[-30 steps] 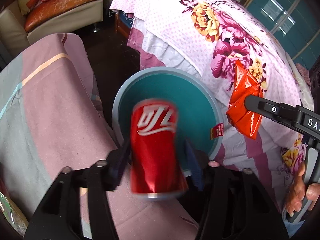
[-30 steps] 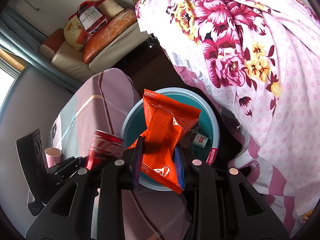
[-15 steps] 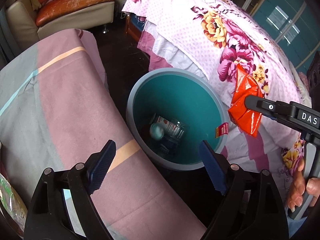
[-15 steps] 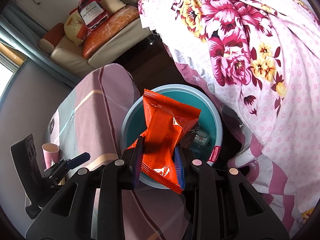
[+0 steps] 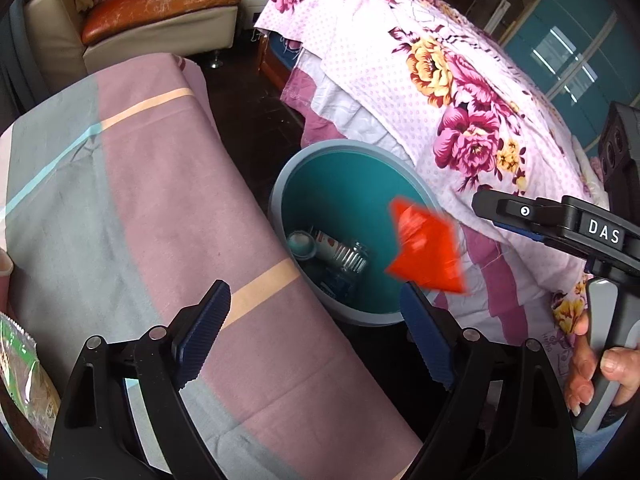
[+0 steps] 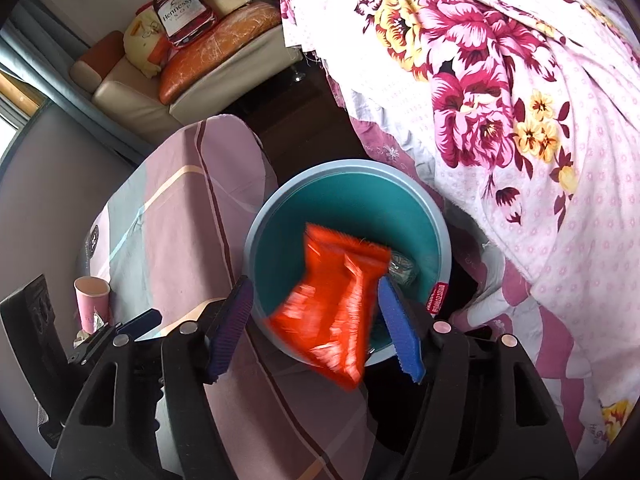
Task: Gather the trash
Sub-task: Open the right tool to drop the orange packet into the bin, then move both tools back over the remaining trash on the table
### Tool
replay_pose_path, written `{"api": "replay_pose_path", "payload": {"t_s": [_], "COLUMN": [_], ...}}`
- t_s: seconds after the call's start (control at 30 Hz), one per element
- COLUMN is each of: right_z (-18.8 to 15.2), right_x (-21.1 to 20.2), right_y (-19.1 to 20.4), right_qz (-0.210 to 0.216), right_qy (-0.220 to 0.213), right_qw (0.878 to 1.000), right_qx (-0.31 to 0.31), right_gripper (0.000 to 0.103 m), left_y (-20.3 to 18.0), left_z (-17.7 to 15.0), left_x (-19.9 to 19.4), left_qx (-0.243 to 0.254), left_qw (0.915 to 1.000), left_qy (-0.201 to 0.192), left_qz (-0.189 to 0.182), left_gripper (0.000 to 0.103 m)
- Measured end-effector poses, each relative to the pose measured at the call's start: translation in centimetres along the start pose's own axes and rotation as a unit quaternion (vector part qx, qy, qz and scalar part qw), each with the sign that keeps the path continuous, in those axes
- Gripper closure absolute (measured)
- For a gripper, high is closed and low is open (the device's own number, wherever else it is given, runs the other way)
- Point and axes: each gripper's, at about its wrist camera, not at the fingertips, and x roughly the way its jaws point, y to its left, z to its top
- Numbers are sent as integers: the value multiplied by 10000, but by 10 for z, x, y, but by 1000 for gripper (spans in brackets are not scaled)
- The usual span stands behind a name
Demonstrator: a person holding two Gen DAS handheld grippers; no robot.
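Right gripper (image 6: 314,326) jaws spread; orange wrapper (image 6: 334,312) blurred, mid-air over teal bin (image 6: 280,208). Left gripper (image 5: 316,316) jaws spread, empty. Bin holds bottle (image 5: 340,250). Remaining: pink cup (image 6: 93,298), green packet (image 5: 22,376) at counter's edge.

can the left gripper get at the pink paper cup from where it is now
Probably yes: the left gripper is open and empty, and the pink paper cup stands uncovered on the striped cloth just beside it.

Domestic bedroom or living space. Indicated by: bed under pink floral-print cotton bedspread (image 5: 448,92); cream leather sofa with orange seat cushion (image 6: 192,64); pink-and-grey striped cloth cover (image 5: 132,200); round teal plastic waste bin (image 6: 280,216) on dark floor (image 5: 256,120).
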Motion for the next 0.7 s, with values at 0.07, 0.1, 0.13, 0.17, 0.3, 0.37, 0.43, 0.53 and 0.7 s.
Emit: {"api": "replay_pose_path", "payload": {"t_s": [0.07, 0.1, 0.13, 0.17, 0.3, 0.37, 0.43, 0.53, 0.7], "right_z": [-1, -3, -3, -4, -10, -16, -20, -28, -43], "right_x": [1, 0, 0, 0, -3, -4, -5, -7, -13], "right_y": [4, 7, 10, 12, 28, 38, 49, 65, 95], "right_qz": [22, 10, 11, 21, 37, 68, 78, 122, 170], "right_qy": [30, 31, 38, 50, 112, 177, 205, 242, 277], "right_qw": [10000, 10000, 10000, 10000, 9999, 9997, 9995, 9989, 9976], "right_qx": [22, 11, 2, -3, -100, -172, -246, -378, -605], "right_gripper": [33, 33, 33, 32, 28, 27, 27, 27, 27], "left_y": [4, 7, 10, 13, 25, 33, 40, 53, 75], "left_z": [-4, -5, -8, -10, -19, -26, -32, -42, -59], "left_x": [-6, -8, -12, -15, -29, -39, -48, -65, -91], "left_qx": [-14, -26, -43, -58, -149, -215, -259, -322, -453], "left_qw": [10000, 10000, 10000, 10000, 9998, 9996, 9993, 9986, 9973], "left_qy": [-27, -34, -51, -66, -139, -191, -250, -373, -525], "left_qz": [15, 15, 21, 32, 68, 84, 102, 175, 236], "left_gripper": [16, 16, 16, 16, 16, 15, 14, 14, 14]}}
